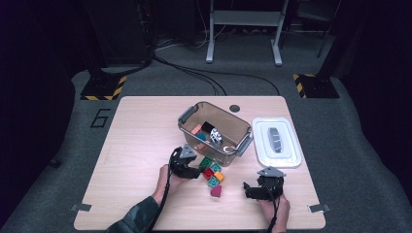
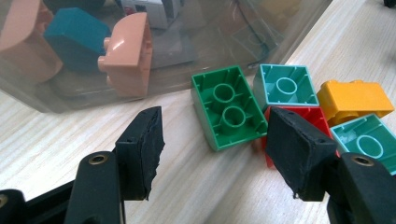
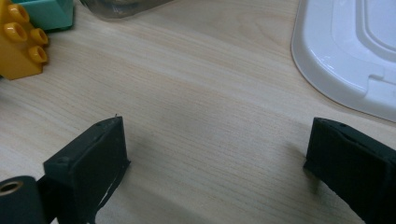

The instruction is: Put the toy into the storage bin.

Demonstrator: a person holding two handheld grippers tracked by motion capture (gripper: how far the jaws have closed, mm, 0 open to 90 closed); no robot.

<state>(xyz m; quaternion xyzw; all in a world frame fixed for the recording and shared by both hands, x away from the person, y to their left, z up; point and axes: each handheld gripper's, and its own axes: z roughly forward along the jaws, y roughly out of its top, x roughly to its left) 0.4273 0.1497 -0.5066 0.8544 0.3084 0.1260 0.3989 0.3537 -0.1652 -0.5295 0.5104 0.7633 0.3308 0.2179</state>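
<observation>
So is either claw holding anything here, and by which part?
Nothing is held. The left claw stands open around the green brick, its pads short of the brick's sides. The right claw is open over bare table.

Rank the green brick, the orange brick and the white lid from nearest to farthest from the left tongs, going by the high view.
1. Green brick: just right of the left tongs.
2. Orange brick: farther right in the pile.
3. White lid: far right, beyond the bin.
</observation>
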